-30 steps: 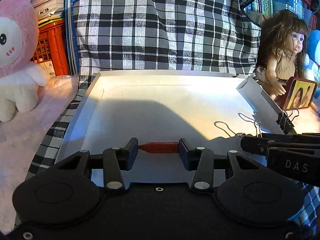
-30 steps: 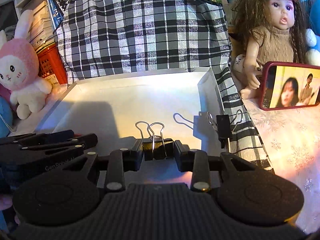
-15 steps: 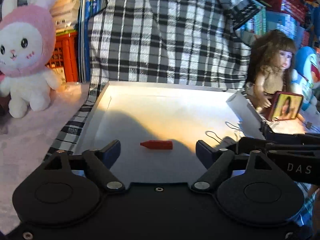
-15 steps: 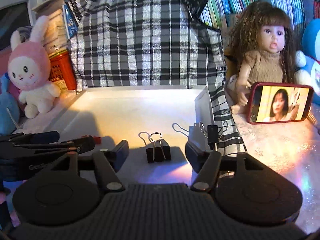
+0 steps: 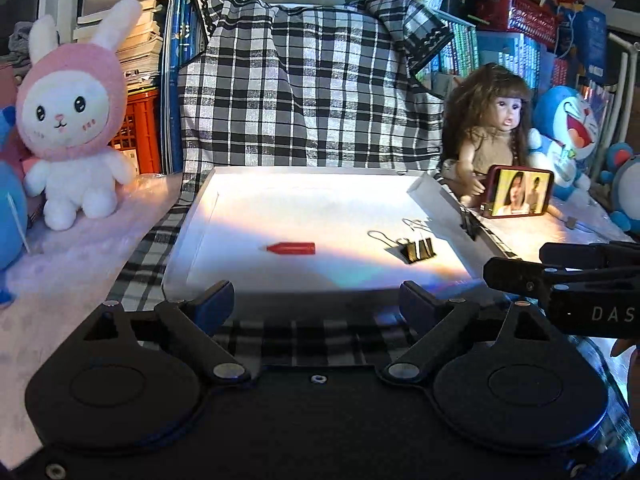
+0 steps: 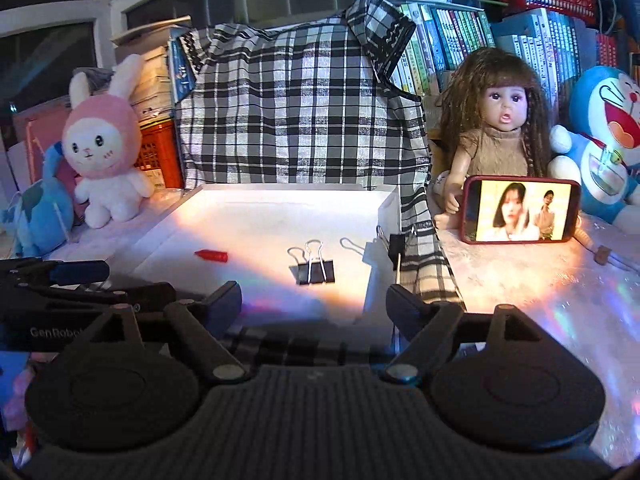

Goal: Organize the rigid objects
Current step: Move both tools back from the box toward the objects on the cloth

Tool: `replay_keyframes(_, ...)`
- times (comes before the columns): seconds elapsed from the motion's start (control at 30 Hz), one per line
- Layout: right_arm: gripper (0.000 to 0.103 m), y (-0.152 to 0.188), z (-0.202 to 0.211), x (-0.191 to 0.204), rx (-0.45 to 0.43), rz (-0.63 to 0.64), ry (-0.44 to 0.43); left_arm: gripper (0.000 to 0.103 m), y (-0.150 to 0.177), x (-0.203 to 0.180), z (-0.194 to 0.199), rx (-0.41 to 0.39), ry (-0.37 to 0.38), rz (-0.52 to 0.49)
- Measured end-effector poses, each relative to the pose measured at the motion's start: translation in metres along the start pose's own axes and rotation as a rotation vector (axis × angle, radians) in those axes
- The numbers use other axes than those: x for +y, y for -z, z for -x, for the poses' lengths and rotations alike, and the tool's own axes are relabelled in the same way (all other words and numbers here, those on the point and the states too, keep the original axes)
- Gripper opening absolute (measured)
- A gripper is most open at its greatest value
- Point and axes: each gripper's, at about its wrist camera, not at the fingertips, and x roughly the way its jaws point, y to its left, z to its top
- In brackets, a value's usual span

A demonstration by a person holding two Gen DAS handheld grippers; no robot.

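red crayon (image 5: 291, 248) | lies flat | tip toward tray's (image 5: 182, 248) left wall

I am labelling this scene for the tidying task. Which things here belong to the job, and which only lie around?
Job:
- white tray
- red crayon
- black binder clip
- second binder clip, on the tray's right wall

Lying about:
- pink bunny plush
- doll
- phone
- plaid cloth
- books
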Motion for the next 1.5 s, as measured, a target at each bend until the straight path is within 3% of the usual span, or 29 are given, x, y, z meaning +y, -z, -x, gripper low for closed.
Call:
replay_keyframes(0.6, 0.1, 0.049, 0.069, 0.011, -0.085, 0.072, -0.014, 0.094, 0.054, -0.025, 0.078, -0.076, 0.012, -0.037)
replay_keyframes(1.5, 0.101, 0.098, 0.104, 0.016, -0.078, 0.122, 0.029, 0.095, 0.112, -0.006, 0.115, -0.075, -0.029, -0.051)
